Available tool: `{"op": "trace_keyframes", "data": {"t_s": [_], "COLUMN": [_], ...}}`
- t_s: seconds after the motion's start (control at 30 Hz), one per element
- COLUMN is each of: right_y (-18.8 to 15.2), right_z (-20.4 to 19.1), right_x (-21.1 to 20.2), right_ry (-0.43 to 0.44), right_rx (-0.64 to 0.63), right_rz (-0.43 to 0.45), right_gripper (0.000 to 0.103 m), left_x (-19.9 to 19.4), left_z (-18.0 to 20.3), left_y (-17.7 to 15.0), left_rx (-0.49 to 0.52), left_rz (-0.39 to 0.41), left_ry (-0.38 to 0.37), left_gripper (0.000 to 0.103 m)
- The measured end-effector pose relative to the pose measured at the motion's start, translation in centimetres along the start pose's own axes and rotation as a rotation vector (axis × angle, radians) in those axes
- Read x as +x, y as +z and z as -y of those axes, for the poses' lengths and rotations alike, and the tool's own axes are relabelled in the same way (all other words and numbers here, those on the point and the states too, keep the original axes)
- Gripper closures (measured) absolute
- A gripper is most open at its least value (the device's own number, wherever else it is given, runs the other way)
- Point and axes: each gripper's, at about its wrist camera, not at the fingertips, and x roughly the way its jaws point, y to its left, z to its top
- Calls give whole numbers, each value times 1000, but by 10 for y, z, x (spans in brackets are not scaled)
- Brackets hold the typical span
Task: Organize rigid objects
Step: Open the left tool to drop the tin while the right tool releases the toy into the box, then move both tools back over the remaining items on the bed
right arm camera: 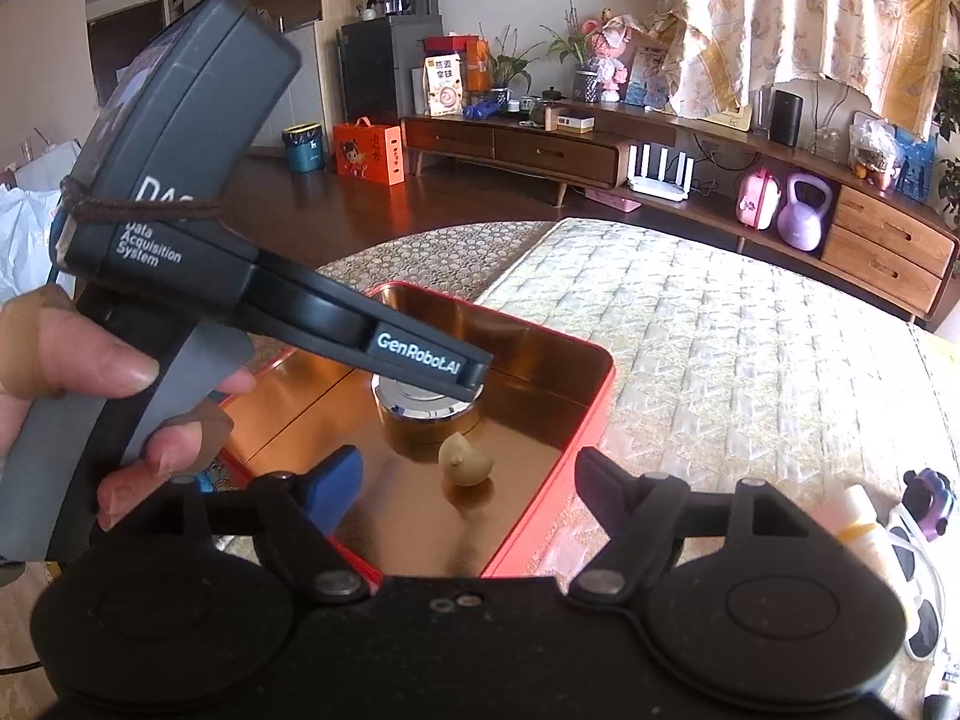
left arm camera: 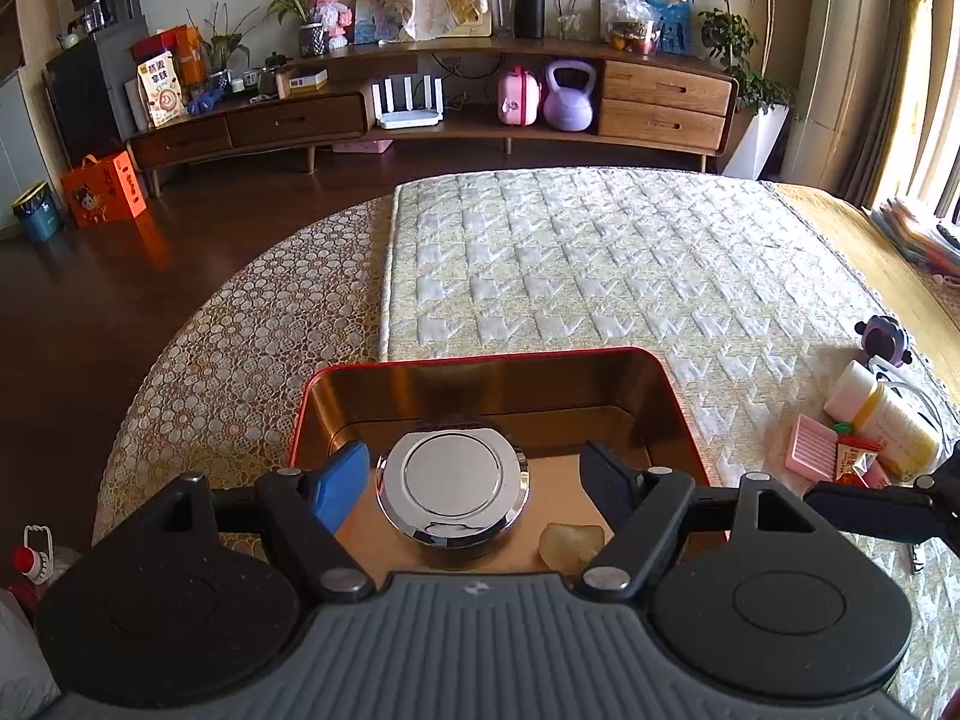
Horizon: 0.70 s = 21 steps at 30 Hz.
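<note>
Hovering wide apart around the chrome disc (left arm camera: 453, 495) inside the red tin (left arm camera: 480, 357), the left gripper (left arm camera: 474, 480) seems releasing it; the right gripper (right arm camera: 468, 489), spread and empty, should fetch from the pile at the frame's lower right.

The left gripper (left arm camera: 471, 477) points forward and down with its jaws spread wide, gripped at the handle by the left hand (right arm camera: 90, 396), while the right gripper (right arm camera: 468, 480) sits beside it, jaws likewise wide apart.

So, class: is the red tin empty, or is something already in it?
Not empty. The red tin holds a round chrome disc and a small yellowish lump, both resting on its gold floor.
</note>
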Motion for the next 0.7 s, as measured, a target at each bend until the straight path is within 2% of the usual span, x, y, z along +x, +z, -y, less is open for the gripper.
{"op": "trace_keyframes", "data": {"t_s": [0.33, 0.7], "right_y": [-16, -44], "right_z": [32, 57], "right_x": [-49, -101], "right_ry": [-17, -62], "right_rx": [121, 190], "right_rz": [70, 155], "right_gripper": [10, 1], "left_x": [-35, -69], "left_z": [21, 58], "left_y": [-9, -30], "left_rx": [8, 11], "left_rz": [48, 98], "left_ry": [-29, -92], "left_gripper": [26, 18]}}
